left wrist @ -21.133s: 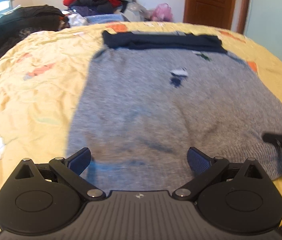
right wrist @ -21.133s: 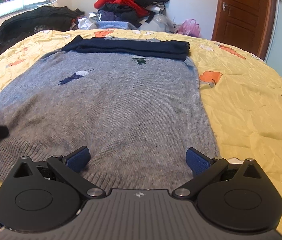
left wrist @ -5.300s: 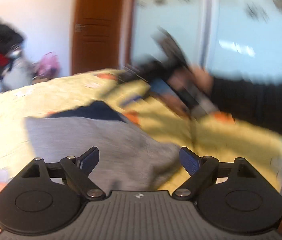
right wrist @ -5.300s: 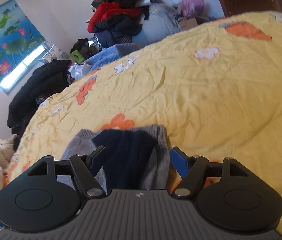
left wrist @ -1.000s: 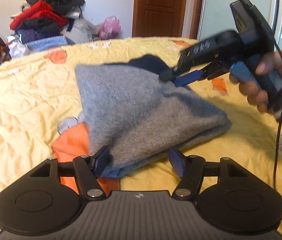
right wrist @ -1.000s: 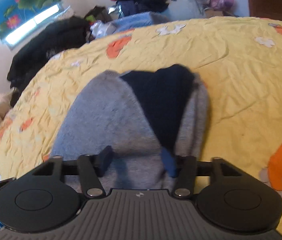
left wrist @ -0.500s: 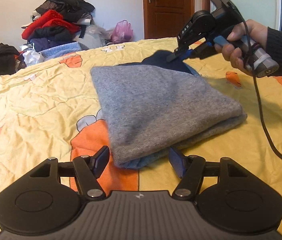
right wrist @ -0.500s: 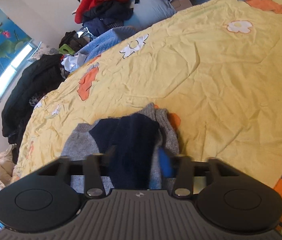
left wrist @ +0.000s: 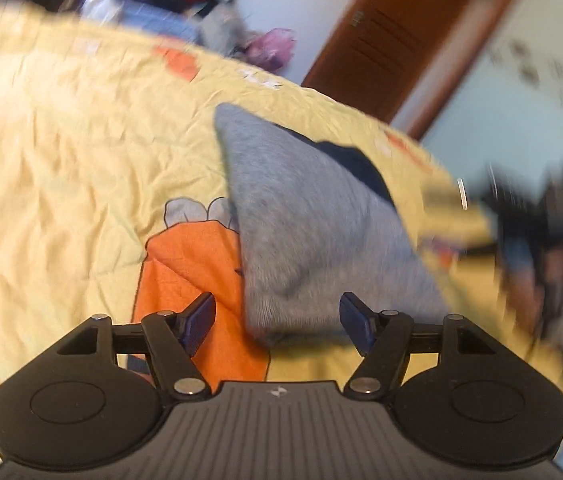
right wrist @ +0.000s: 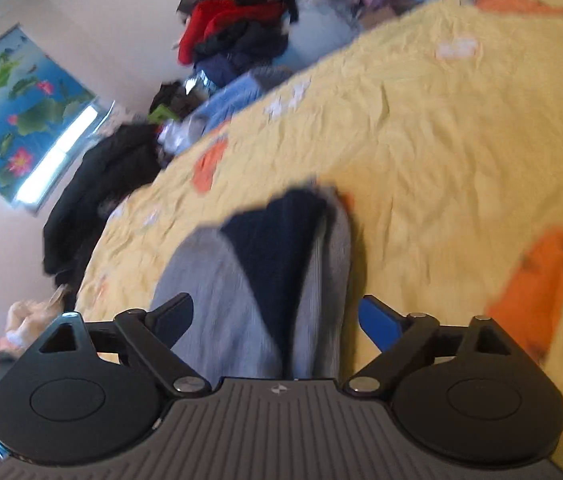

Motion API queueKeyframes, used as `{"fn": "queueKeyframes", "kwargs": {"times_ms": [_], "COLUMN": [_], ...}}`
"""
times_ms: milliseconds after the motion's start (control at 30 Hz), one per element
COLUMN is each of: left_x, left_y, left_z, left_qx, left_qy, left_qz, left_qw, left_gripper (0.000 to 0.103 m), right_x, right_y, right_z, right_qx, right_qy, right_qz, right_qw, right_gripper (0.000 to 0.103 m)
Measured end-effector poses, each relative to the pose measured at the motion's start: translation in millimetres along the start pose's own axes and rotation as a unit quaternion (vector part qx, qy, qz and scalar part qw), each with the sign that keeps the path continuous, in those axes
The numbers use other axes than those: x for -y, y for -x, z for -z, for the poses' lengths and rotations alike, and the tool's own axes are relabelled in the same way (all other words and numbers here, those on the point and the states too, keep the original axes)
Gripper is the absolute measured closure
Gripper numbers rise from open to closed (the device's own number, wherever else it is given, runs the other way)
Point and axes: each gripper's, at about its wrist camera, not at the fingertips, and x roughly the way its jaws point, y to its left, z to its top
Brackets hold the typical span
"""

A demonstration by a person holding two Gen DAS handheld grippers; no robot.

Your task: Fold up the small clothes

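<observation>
R tongs [left wrist: 537, 216] blurred, L view.

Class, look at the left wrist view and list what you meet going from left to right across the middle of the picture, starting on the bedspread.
Yellow bedspread → orange print → folded grey sweater → the right hand-held gripper, blurred, at the far right.

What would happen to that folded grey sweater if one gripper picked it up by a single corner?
The grey sweater would probably sag and unfold: it looks like soft knit lying in loose layers on the yellow bedspread, with a navy part showing at one end. It likely wouldn't slide easily either, since fuzzy knit on wrinkled cloth tends to grip.
</observation>
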Motion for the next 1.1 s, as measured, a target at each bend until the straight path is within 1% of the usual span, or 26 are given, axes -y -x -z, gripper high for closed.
{"fn": "queueKeyframes", "kwargs": {"times_ms": [67,133,167,200,233,267,300,333,367,433,533,567,633,700,733,767,800,833,867,900,933,967,1000,1033,1067,1100], "left_x": [-11.5,-16.0,-15.0,-14.0,-12.5,-10.7,-7.9,-5.6,-2.6,7.8,23.5,27.6,29.0,25.2,21.5,16.5,12.7,13.4,17.0,23.8,32.8,42.6,53.3,64.9,76.2,87.3], "left_y": [-12.7,-28.1,-31.8,-36.1,-40.2,-43.8,-45.5,-45.9,-44.3,-30.5,-0.4,6.2,10.7,-0.5,-8.0,-11.8,-8.3,-1.8,7.9,19.5,32.3,43.6,51.3,55.0,52.9,44.1], "left_z": [-8.4,-12.4,-13.9,-15.6,-16.2,-16.4,-16.7,-18.3,-19.4,-20.9,-23.2,-21.8,-11.7,1.8,7.9,12.1,13.5,12.7,12.6,12.7,13.8,15.5,17.1,18.3,20.7,22.5], "left_qx": [-0.022,-0.044,-0.043,-0.047,-0.054,-0.062,-0.064,-0.064,-0.062,-0.045,-0.020,-0.019,-0.036,-0.055,-0.063,-0.069,-0.060,-0.051,-0.033,-0.010,0.020,0.053,0.082,0.111,0.128,0.130], "left_qy": [0.048,0.072,0.074,0.081,0.087,0.089,0.085,0.078,0.072,0.051,0.008,-0.005,-0.022,-0.035,-0.038,-0.031,-0.016,-0.006,-0.013,-0.033,-0.060,-0.088,-0.116,-0.146,-0.175,-0.204], "left_qz": [0.039,0.047,0.055,0.063,0.070,0.069,0.060,0.051,0.045,0.039,0.044,0.043,0.040,0.005,-0.016,-0.027,-0.020,-0.025,-0.037,-0.055,-0.076,-0.089,-0.094,-0.094,-0.095,-0.097], "left_qw": [0.9978,0.9953,0.9948,0.9936,0.9923,0.9916,0.9924,0.9936,0.9945,0.9969,0.9988,0.9989,0.9983,0.9978,0.9972,0.9968,0.9979,0.9984,0.9987,0.9979,0.9951,0.9907,0.9854,0.9786,0.9716,0.9655], "left_gripper": [0.035,0.036,0.037,0.043,0.053,0.074,0.083,0.086,0.089,0.091,0.092,0.092,0.092,0.091,0.090,0.085,0.082,0.078,0.072,0.066,0.062,0.049,0.032,0.028,0.028,0.028], "right_x": [6.9,11.0,11.1,10.1,8.9,7.2,5.4,4.0,5.1,2.8,-15.7,-20.1,-25.5,-21.5,-16.7,-13.2,-11.1,-11.2,-13.8,-16.3,-19.1,-21.7,-24.1,-29.4,-36.2,-41.9], "right_y": [4.5,4.5,6.9,7.2,6.1,3.9,1.6,-1.4,-4.5,-2.3,13.1,18.8,26.7,25.4,22.1,20.7,23.3,28.2,36.4,46.9,56.7,65.2,70.9,73.9,71.9,63.9], "right_z": [17.8,33.6,41.0,46.5,51.0,55.9,60.4,63.0,63.7,62.0,63.6,64.9,70.5,78.0,81.4,84.4,86.4,88.5,89.7,91.4,90.7,89.7,86.6,81.8,76.0,67.2], "right_qx": [-0.030,-0.052,-0.052,-0.063,-0.075,-0.086,-0.092,-0.093,-0.097,-0.092,-0.086,-0.088,-0.097,-0.110,-0.113,-0.111,-0.101,-0.092,-0.076,-0.054,-0.033,-0.015,0.005,0.027,0.045,0.055], "right_qy": [-0.001,-0.009,-0.009,-0.013,-0.019,-0.022,-0.017,-0.011,-0.014,-0.015,0.030,0.041,0.071,0.073,0.064,0.052,0.039,0.030,0.032,0.039,0.044,0.048,0.057,0.068,0.077,0.084], "right_qz": [-0.002,-0.008,-0.023,-0.040,-0.055,-0.065,-0.065,-0.056,-0.051,-0.055,-0.067,-0.072,-0.065,-0.051,-0.046,-0.041,-0.045,-0.043,-0.037,-0.031,-0.025,-0.018,-0.011,-0.005,-0.001,0.000], "right_qw": [1.000,0.999,0.998,0.997,0.996,0.994,0.994,0.994,0.994,0.994,0.994,0.993,0.991,0.990,0.990,0.992,0.993,0.994,0.996,0.997,0.998,0.999,0.998,0.997,0.996,0.995], "right_gripper": [0.019,0.021,0.021,0.023,0.027,0.039,0.048,0.070,0.077,0.078,0.078,0.079,0.079,0.078,0.073,0.068,0.065,0.058,0.056,0.056,0.056,0.056,0.056,0.056,0.056,0.055]}}
